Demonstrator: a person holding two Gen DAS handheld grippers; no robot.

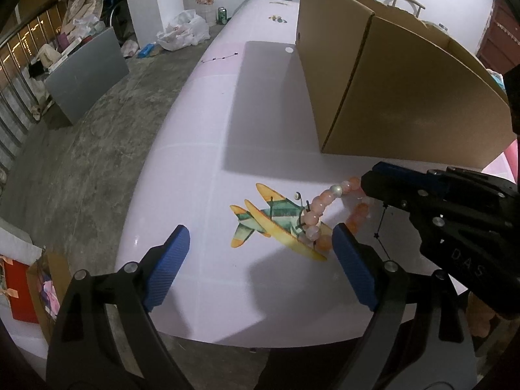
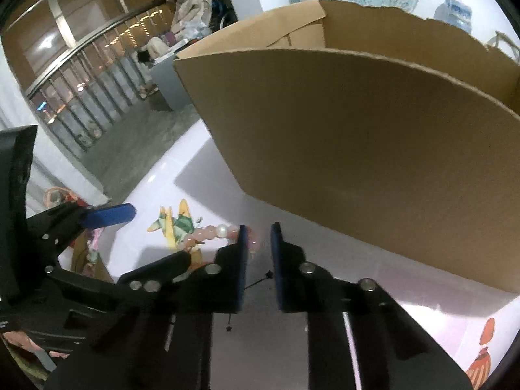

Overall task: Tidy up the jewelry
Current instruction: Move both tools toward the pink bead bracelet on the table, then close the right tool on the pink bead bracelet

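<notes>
bracelet (image 1: 328, 214) on table (image 1: 260, 113) by box (image 1: 390, 97); right tongs (image 1: 369, 183) pinching its far beads; left tongs (image 1: 260, 243) spread wide, empty

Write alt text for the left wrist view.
A pink bead bracelet lies on a white table over an airplane picture, with the right gripper at its far side. The open left gripper hovers nearby; a cardboard box stands behind.
</notes>
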